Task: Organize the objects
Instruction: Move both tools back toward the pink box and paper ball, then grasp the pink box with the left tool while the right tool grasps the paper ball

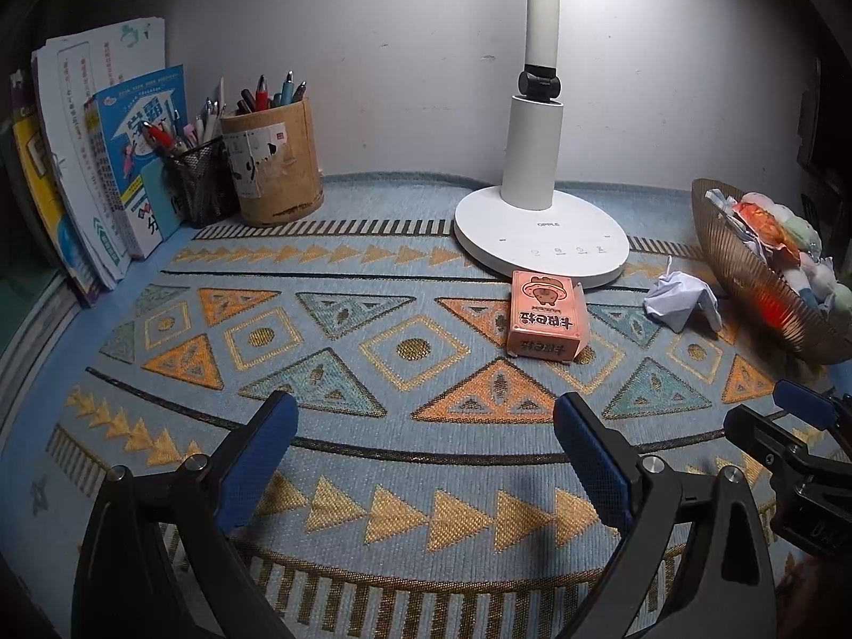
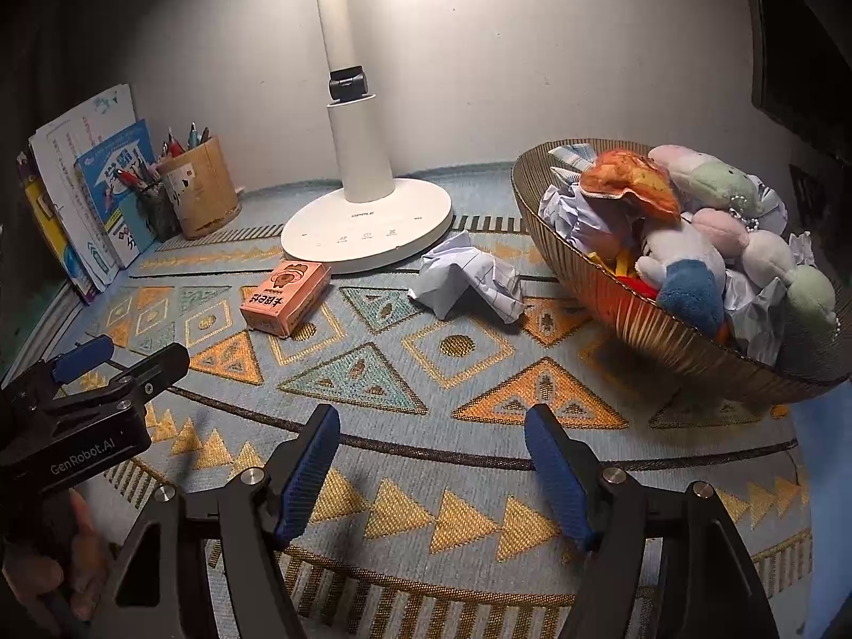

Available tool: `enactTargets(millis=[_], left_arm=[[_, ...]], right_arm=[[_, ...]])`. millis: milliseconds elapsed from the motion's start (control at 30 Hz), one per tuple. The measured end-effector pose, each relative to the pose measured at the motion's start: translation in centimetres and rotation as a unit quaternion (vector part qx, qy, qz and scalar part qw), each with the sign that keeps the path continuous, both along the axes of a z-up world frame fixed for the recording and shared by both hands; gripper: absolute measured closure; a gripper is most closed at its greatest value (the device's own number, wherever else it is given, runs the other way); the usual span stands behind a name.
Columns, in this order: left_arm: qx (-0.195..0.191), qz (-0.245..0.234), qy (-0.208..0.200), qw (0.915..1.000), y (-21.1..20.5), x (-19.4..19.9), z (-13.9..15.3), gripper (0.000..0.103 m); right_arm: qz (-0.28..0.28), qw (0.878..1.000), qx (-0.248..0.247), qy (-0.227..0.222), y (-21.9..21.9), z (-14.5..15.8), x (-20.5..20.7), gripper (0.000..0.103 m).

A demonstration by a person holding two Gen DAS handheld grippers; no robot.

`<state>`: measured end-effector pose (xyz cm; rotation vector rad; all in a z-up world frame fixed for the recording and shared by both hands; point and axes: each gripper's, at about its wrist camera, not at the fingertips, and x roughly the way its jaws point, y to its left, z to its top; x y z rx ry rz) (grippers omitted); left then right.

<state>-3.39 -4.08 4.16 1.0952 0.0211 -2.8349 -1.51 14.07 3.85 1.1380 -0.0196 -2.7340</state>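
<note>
Both the left gripper point(image 1: 426, 415) and right gripper point(image 2: 432, 426) hang wide open and empty over the patterned cloth point(image 2: 404, 373), so nothing seems picked yet, and the next move likely means reaching for the pink box point(image 2: 285, 290) or crumpled paper point(image 2: 468, 279).

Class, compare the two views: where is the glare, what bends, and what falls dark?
Right wrist view: glare on the wall beside the lamp; basket rim bows. Left wrist view: books lean, the mat curves; corners are black in both.

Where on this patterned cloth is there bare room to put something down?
The widest bare stretch lies between the pen holders, the pink box and the two open grippers. It is crowded on the right: crumpled paper sits between the lamp base and the full basket.
</note>
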Motion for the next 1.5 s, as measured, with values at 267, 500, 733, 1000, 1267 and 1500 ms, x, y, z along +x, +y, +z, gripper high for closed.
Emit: enactTargets(millis=[267,500,733,1000,1267,1500], left_arm=[[0.043,-0.068,-0.034,0.9962,0.2,-1.5,-0.2,0.006],[0.040,-0.123,-0.070,0.9892,2.6,-6.2,-0.8,0.006],[0.046,-0.120,-0.094,0.9873,3.4,-9.4,-1.8,0.007],[0.041,-0.121,-0.099,0.9869,3.7,-10.8,-2.2,0.031],[0.067,-0.125,-0.087,0.9860,2.7,-10.1,-1.6,0.066],[0.100,-0.084,-0.074,0.9886,-1.4,-6.5,0.2,0.066]], right_arm=[[-0.040,0.998,-0.044,-0.020,1.8,0.1,-1.9,0.032],[-0.088,0.989,-0.106,-0.047,2.1,-0.4,-6.3,0.033],[-0.140,0.978,-0.144,-0.055,2.9,-1.1,-9.5,0.032],[-0.159,0.980,-0.105,-0.052,1.1,-1.0,-10.4,0.029],[-0.128,0.989,-0.053,-0.051,-1.3,-0.8,-10.4,0.055],[-0.019,0.994,-0.095,-0.047,-2.5,0.0,-7.2,0.058]])
